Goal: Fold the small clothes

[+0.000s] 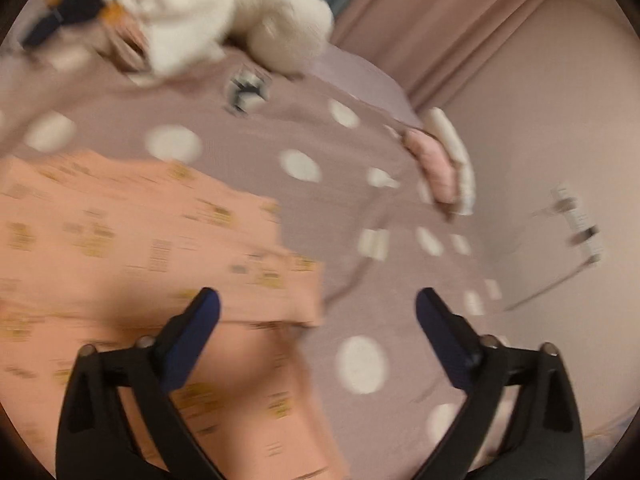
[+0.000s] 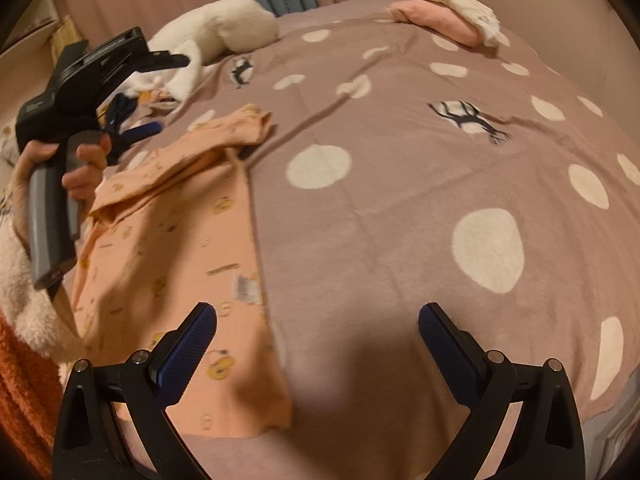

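A peach garment with small yellow prints [image 2: 172, 240] lies partly folded on the spotted mauve blanket [image 2: 400, 200]; it also shows blurred in the left wrist view [image 1: 140, 248]. My left gripper [image 1: 318, 308] is open and empty, hovering above the garment's right edge. In the right wrist view the left gripper [image 2: 148, 130] is held in a hand over the garment's far left. My right gripper [image 2: 318, 322] is open and empty, above the garment's near right edge.
A white plush toy [image 2: 216, 32] lies at the blanket's far side, with dark and orange clothes [image 2: 124, 112] beside it. A stack of folded pink and cream clothes [image 2: 448, 20] sits at the far right. Curtains hang behind the bed.
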A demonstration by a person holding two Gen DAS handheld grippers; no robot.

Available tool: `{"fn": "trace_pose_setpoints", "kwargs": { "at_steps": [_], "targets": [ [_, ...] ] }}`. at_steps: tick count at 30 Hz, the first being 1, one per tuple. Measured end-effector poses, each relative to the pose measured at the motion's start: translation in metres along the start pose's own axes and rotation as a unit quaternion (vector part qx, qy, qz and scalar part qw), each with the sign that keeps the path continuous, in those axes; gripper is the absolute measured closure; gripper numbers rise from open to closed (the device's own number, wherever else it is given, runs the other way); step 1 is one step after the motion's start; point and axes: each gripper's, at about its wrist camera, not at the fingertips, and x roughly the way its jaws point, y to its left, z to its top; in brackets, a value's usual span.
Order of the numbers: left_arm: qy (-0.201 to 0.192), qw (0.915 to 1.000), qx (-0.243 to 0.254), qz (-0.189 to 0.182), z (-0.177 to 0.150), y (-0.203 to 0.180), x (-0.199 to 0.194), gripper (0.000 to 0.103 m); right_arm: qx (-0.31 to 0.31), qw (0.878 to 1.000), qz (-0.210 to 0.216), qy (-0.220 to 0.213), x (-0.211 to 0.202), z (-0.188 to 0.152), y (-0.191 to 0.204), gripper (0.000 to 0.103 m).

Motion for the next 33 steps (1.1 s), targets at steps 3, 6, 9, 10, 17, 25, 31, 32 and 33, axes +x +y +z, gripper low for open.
{"fn": "trace_pose_setpoints", "kwargs": {
  "at_steps": [3,6,9,10,17,25,31,32,33],
  "targets": [
    [-0.019,0.9991,0.019,0.032,-0.016,0.014,-0.040,0.001,-0.006,1.000,0.007,-0.005,-0.007,0.000,0.013,0.003],
    [-0.034,0.9956,0.018,0.085,-0.041,0.036,-0.079,0.000,-0.017,1.000,0.022,-0.014,-0.016,0.001,0.026,0.003],
    [-0.041,0.9896,0.013,0.137,-0.078,0.062,-0.113,0.000,-0.033,0.999,0.018,-0.020,-0.023,-0.001,0.045,0.002],
    [-0.044,0.9870,0.009,0.155,-0.089,0.069,-0.122,0.000,-0.040,0.999,0.020,-0.017,-0.023,-0.002,0.052,0.003],
    [-0.060,0.9682,-0.029,0.241,-0.159,0.126,-0.171,0.000,-0.079,0.997,0.014,-0.003,-0.015,-0.007,0.079,0.003],
    [-0.071,0.9639,-0.062,0.249,-0.196,0.154,-0.210,0.000,-0.063,0.997,-0.024,0.026,0.015,-0.006,0.072,0.003],
    [-0.070,0.9711,-0.080,0.214,-0.217,0.149,-0.223,0.000,-0.011,0.999,0.009,0.047,0.015,-0.018,0.058,0.003],
    [-0.070,0.9712,-0.078,0.214,-0.220,0.144,-0.225,0.000,-0.013,0.999,0.006,0.041,0.011,-0.020,0.058,0.003],
    [-0.072,0.9708,-0.067,0.219,-0.224,0.135,-0.228,0.000,-0.014,0.999,-0.002,0.033,0.007,-0.022,0.058,0.003]
  ]
}}
